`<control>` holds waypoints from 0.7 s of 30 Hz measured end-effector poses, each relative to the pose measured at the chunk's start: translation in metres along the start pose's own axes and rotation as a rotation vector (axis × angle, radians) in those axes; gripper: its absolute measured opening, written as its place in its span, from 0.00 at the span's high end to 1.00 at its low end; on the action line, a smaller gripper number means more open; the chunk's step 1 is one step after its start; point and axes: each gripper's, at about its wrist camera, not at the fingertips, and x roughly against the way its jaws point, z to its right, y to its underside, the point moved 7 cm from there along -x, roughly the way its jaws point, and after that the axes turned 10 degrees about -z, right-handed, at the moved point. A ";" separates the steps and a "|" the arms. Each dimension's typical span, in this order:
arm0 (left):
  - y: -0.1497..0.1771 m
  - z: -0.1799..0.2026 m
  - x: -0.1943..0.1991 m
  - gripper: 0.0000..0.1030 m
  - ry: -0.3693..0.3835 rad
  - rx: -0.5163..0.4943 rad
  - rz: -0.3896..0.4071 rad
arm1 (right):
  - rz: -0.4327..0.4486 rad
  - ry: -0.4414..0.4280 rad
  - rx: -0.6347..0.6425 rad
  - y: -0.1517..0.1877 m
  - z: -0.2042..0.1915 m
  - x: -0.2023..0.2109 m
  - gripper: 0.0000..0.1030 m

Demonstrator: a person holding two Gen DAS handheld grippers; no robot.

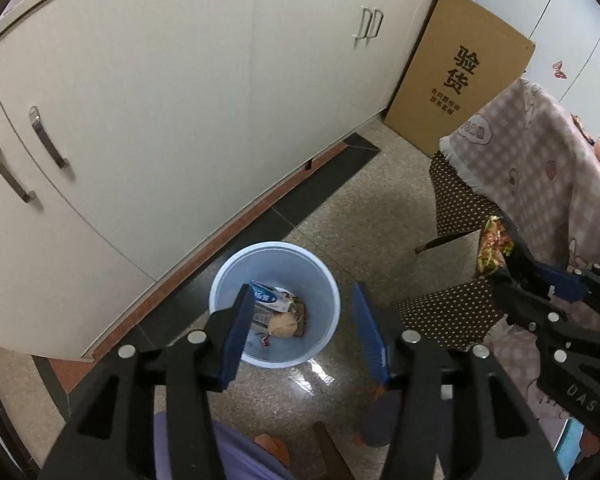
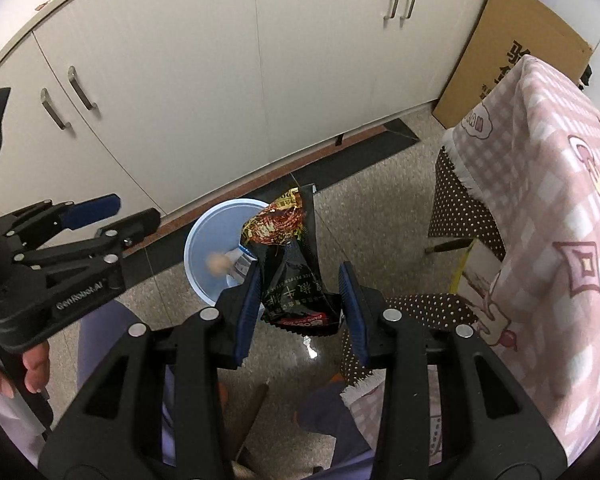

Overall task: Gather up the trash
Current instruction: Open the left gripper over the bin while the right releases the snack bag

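Observation:
A light blue bin (image 1: 220,280) stands on the speckled floor by the cabinets. It holds a tan crumpled ball (image 1: 284,325), a blue-and-white package (image 1: 266,296) and other scraps. My left gripper (image 1: 304,332) hangs open right above the bin, with nothing between its blue pads. My right gripper (image 2: 300,284) is shut on a black snack wrapper (image 2: 296,280) with a red and yellow top, just right of the bin (image 2: 198,240). The wrapper (image 1: 494,248) also shows at the right of the left wrist view. In the right wrist view the tan ball (image 2: 218,264) looks blurred inside the bin, and the left gripper (image 2: 128,210) is at the left.
White cabinet doors (image 1: 160,100) with metal handles run behind the bin. A large cardboard box (image 1: 456,76) leans at the back right. A chair with a pink checked cloth (image 2: 540,200) and a brown dotted cover (image 1: 444,316) stands close on the right. A person's purple trouser legs (image 1: 236,456) are below.

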 end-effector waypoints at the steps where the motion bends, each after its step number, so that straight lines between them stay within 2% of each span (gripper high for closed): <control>1: 0.002 -0.003 0.000 0.51 -0.004 0.005 -0.003 | -0.004 -0.001 0.000 -0.001 -0.001 -0.002 0.63; 17: 0.030 -0.049 -0.001 0.51 0.008 0.107 -0.035 | -0.081 -0.080 0.079 -0.022 -0.063 -0.053 0.62; 21: 0.033 -0.061 -0.007 0.51 0.005 0.124 -0.061 | -0.090 -0.105 0.077 -0.030 -0.075 -0.063 0.56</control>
